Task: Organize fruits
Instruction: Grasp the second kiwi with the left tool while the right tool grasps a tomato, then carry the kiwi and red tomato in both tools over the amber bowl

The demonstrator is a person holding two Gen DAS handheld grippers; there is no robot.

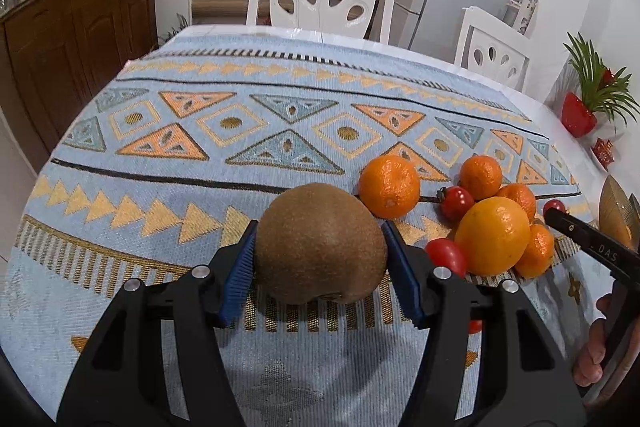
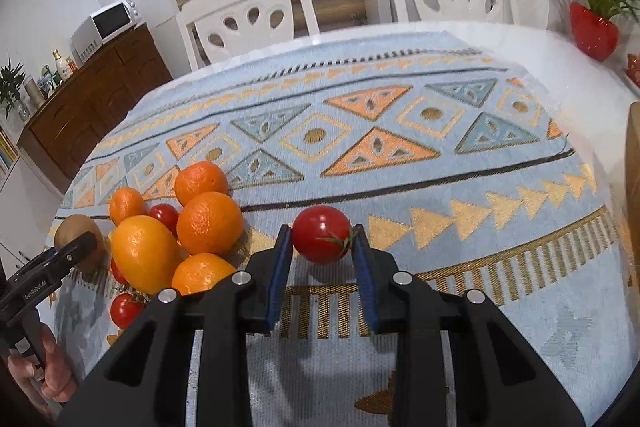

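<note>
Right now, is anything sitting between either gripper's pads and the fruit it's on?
Nothing visible. The left gripper has the kiwi directly between its blue pads, and the right gripper brackets the tomato the same way. The pile of oranges lies off to the side of both, clear of the jaws.

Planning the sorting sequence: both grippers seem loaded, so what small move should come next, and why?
Probably lift the left gripper slightly: its blue pads already clamp the brown fuzzy kiwi, which sits close to the orange-and-tomato pile.
</note>
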